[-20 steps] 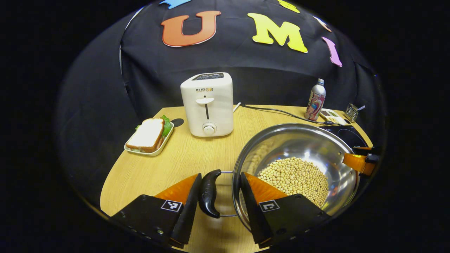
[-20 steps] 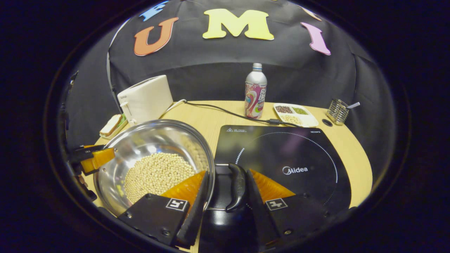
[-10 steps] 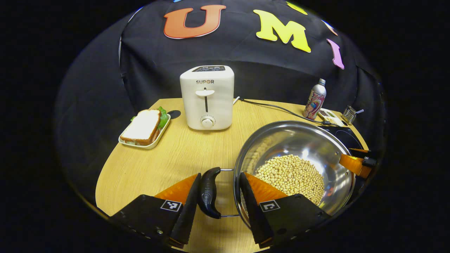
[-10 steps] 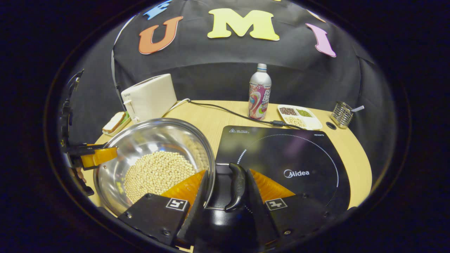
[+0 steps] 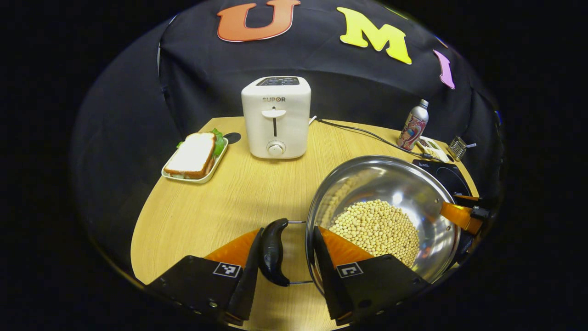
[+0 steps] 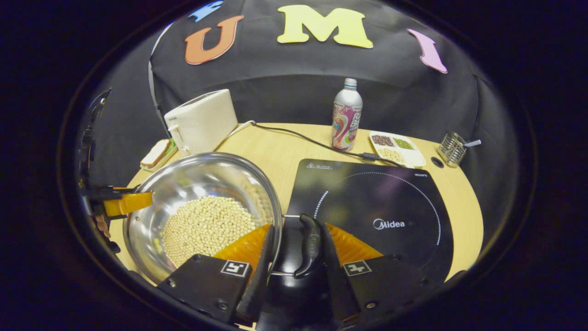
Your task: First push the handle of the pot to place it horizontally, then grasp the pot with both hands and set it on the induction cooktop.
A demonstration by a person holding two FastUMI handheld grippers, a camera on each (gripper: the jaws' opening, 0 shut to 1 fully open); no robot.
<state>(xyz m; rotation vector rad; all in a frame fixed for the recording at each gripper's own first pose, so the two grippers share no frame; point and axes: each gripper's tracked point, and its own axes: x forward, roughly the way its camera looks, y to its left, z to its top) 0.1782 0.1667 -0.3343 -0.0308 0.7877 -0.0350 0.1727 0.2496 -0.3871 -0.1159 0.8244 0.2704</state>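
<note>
A steel pot (image 5: 390,184) holding soybeans (image 5: 376,227) hangs a little above the wooden table (image 5: 216,202). My left gripper (image 5: 288,230) is shut on the pot's black left handle (image 5: 273,250), one finger outside the handle, the other inside the rim. In the right gripper view the pot (image 6: 202,179) is at left, and my right gripper (image 6: 297,226) is shut on the black right handle (image 6: 310,243) in the same way. The black induction cooktop (image 6: 381,202) lies just right of the pot, whose right side overlaps its left edge.
A white toaster (image 5: 277,117) and a sandwich tray (image 5: 195,156) stand at the back left. A bottle (image 6: 347,115), a divided dish of beans (image 6: 397,149) and a wire holder (image 6: 452,148) sit behind the cooktop. A cable (image 6: 312,142) crosses the table.
Both grippers have risen with the pot held between them; the table and toaster look farther below. The grip on both handles is unchanged.
</note>
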